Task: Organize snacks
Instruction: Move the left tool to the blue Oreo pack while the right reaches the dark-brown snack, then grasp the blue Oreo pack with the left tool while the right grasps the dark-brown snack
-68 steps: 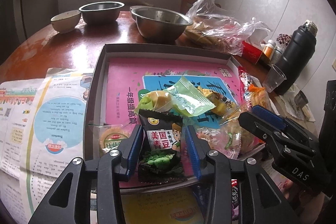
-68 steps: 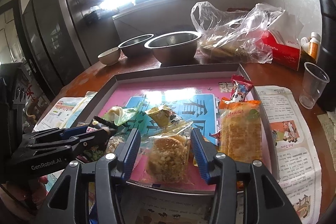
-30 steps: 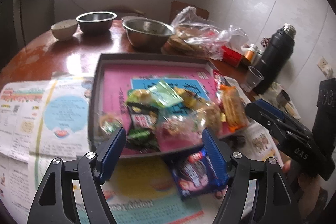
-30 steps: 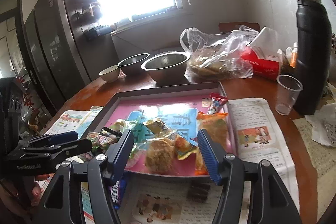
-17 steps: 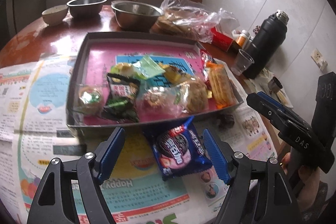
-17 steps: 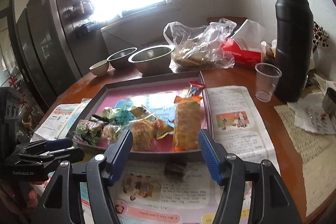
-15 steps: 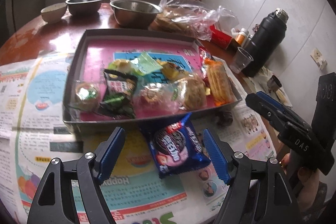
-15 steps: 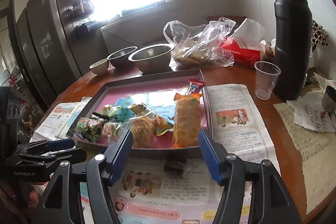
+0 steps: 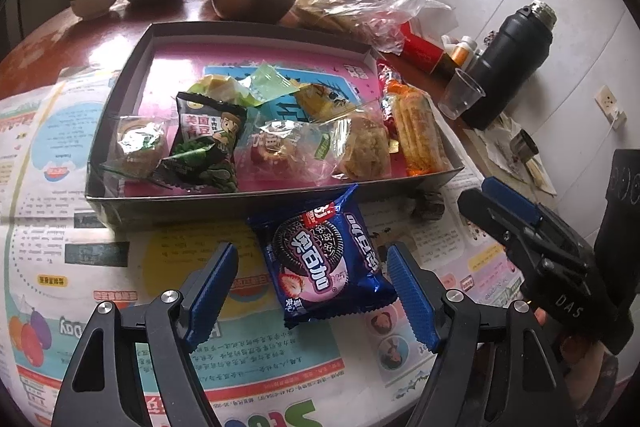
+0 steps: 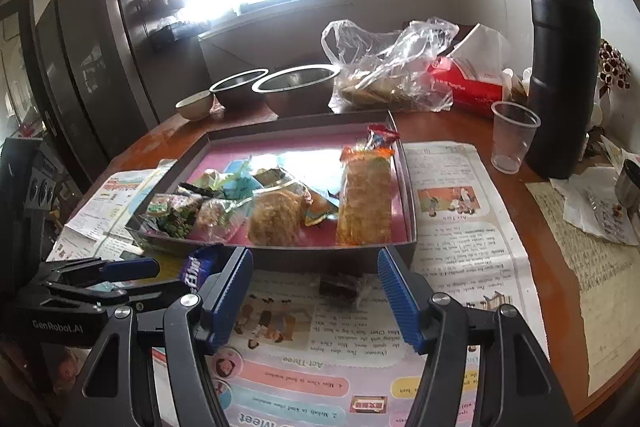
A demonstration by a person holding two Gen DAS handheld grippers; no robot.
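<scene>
Two handheld tools are hovering over a round reddish-brown wooden counter that is carrying printed children's newspapers. A shallow grey cardboard box lid with a pink lining is sitting in the middle of the counter, holding a row of wrapped snacks: a black packet of green peas, clear-wrapped round pastries and a long orange pack of crackers. Behind the lid, a tall black thermos is standing beside a clear plastic cup, with two steel bowls further back. A dark blue packet of chocolate sandwich cookies is lying on the newspaper just in front of the lid. The left tool is straddling this packet with its blue pads spread apart, not pressing on it. The right tool is also standing released, gripping nothing, above a small dark wrapped sweet lying beside the lid's front wall.
</scene>
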